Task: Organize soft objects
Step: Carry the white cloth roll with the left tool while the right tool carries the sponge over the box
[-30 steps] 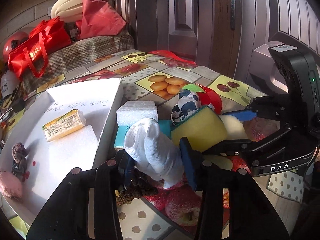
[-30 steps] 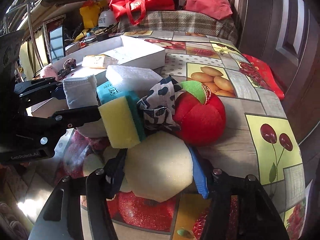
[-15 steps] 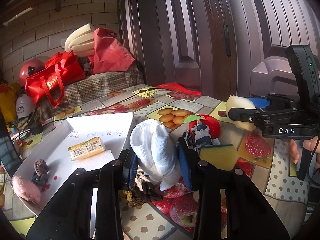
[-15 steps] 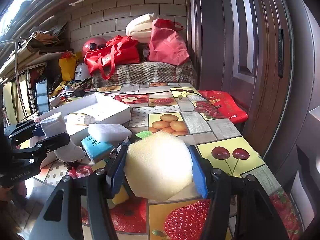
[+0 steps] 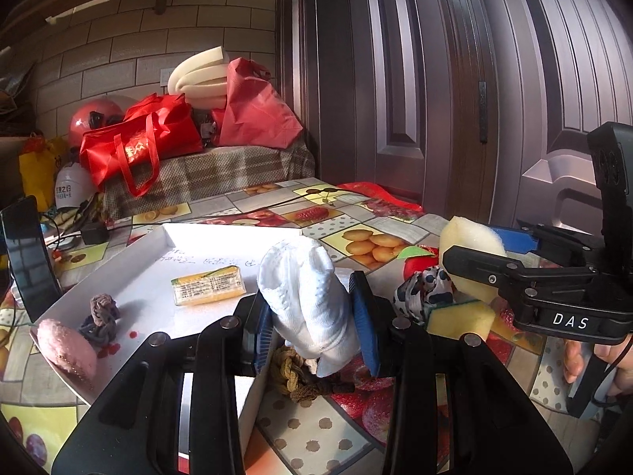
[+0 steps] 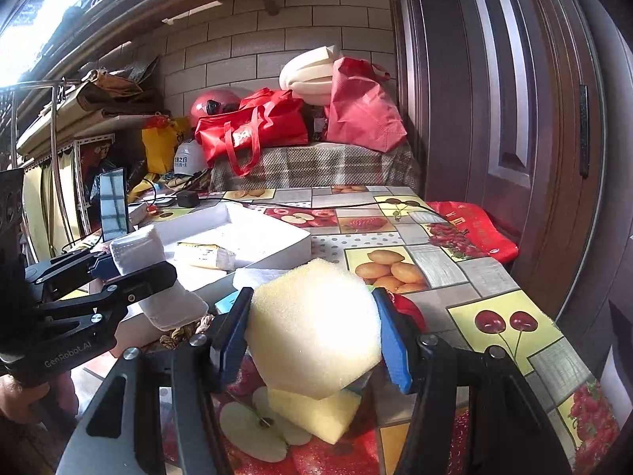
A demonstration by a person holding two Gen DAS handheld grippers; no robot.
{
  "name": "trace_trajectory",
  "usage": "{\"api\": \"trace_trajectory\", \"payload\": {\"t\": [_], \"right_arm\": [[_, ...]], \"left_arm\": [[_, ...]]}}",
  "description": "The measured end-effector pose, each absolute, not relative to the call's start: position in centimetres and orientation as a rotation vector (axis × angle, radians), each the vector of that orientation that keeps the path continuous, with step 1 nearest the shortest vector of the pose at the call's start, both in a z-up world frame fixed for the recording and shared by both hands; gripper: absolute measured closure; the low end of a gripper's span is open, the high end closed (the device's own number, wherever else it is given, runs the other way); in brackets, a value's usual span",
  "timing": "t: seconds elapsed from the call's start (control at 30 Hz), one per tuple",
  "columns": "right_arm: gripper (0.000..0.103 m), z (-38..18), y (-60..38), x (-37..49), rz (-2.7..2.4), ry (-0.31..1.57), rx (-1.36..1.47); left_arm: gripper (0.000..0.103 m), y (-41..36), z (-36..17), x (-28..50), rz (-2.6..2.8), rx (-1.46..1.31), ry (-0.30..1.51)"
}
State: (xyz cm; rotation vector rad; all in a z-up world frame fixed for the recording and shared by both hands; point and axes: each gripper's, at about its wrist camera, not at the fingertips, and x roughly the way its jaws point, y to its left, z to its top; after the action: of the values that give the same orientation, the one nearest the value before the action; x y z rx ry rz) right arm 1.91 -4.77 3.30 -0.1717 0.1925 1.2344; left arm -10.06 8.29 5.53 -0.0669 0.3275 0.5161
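A white tray (image 5: 118, 273) on the fruit-print table (image 5: 316, 435) holds a yellow packet (image 5: 208, 285), a pink pad (image 5: 67, 350) and a grey knot (image 5: 101, 314). The left gripper (image 5: 312, 318) clamps a white sock (image 5: 308, 304) upright at the tray's near corner, toe end downward. The right gripper (image 6: 312, 336) squeezes a pale hexagonal sponge (image 6: 314, 326) above a yellow sponge (image 6: 316, 415). Only the left camera shows the pink pad and the spotted cloth (image 5: 421, 289).

Both tongs, left (image 5: 312, 316) and right (image 6: 312, 332), raised, clamped.

Black tool (image 5: 312, 324), blue pads (image 5: 364, 332)
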Motion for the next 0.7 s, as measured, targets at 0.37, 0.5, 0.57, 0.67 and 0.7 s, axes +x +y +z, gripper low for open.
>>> {"api": "trace_trajectory", "payload": {"t": [0.37, 0.5, 0.57, 0.67, 0.7], "right_arm": [[0.044, 3.0, -3.7, 0.9, 1.252, 0.199, -0.190], [0.044, 3.0, -3.5, 1.1, 1.244, 0.206, -0.190], [0.044, 3.0, -3.2, 1.0, 1.248, 0.215, -0.195], [0.044, 2.8, -2.4, 0.5, 1.275, 0.228, -0.223], [0.044, 2.7, -2.0, 0.3, 1.286, 0.231, -0.235]], "left_arm": [[0.067, 8.8, 5.5, -11.9, 0.552, -0.055, 0.298], [0.067, 9.3, 5.5, -13.2, 0.584, -0.044, 0.292], [0.067, 10.1, 5.5, -13.9, 0.616, -0.057, 0.290], [0.067, 11.4, 5.4, -15.0, 0.670, -0.069, 0.290], [0.067, 11.9, 5.4, -15.4, 0.688, -0.072, 0.289]]}}
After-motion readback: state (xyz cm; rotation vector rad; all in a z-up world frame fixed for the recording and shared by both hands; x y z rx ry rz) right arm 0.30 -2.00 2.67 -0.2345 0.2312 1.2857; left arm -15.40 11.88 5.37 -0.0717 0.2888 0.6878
